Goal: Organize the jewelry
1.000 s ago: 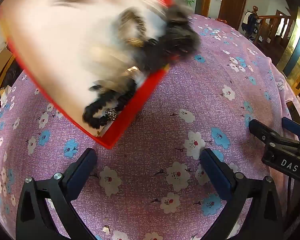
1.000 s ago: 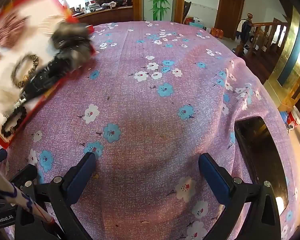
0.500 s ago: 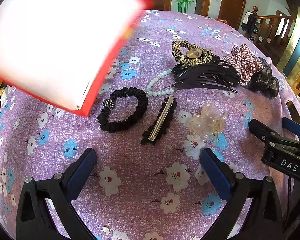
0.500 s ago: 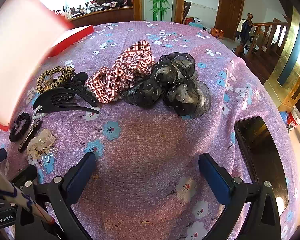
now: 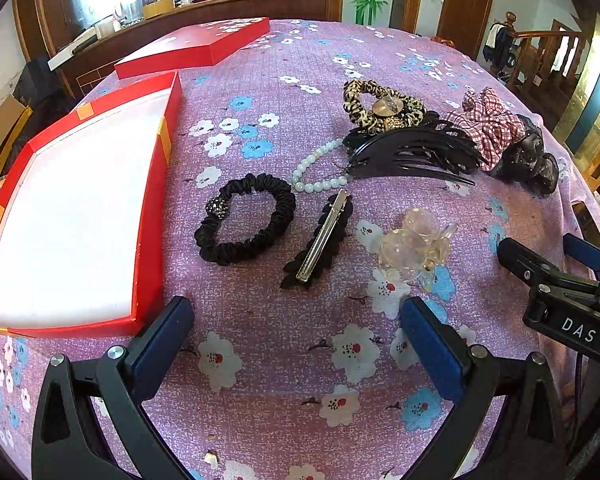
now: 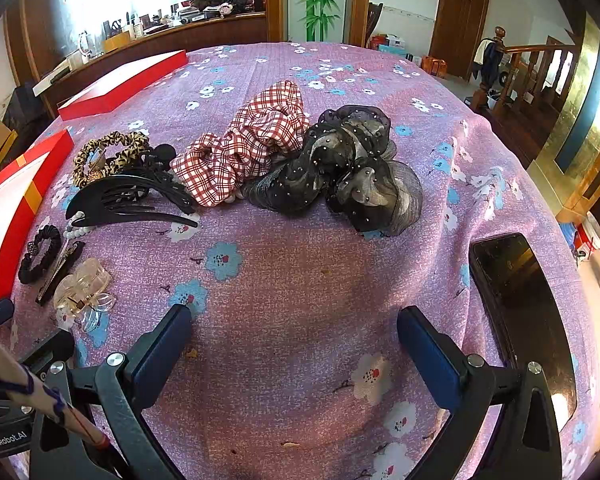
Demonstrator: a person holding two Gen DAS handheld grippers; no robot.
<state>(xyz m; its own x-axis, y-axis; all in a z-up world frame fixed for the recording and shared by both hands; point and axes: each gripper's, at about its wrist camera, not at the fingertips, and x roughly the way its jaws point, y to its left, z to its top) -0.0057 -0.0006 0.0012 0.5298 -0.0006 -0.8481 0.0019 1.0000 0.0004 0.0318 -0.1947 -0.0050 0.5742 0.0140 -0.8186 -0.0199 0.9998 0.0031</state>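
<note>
An empty red box [image 5: 80, 216] with a white inside lies on the purple flowered cloth at the left; its edge shows in the right wrist view [image 6: 16, 204]. Beside it lie a black scrunchie [image 5: 246, 220], a black barrette [image 5: 320, 238], a clear claw clip [image 5: 414, 248], a pearl strand [image 5: 314, 170], a black comb clip [image 5: 408, 154], a leopard scrunchie [image 5: 382, 106], a plaid scrunchie [image 6: 244, 148] and a black mesh bow [image 6: 340, 168]. My left gripper [image 5: 296, 336] is open and empty in front of the barrette. My right gripper [image 6: 294, 340] is open and empty, short of the bow.
The red box lid [image 5: 196, 48] lies at the far left of the table. A dark phone [image 6: 520, 292] lies near the table's right edge. A wooden counter and stair rail stand beyond the table.
The tilted box dumped the hair pieces onto the cloth, then came down flat and empty at the left. Both grippers have stayed put.
</note>
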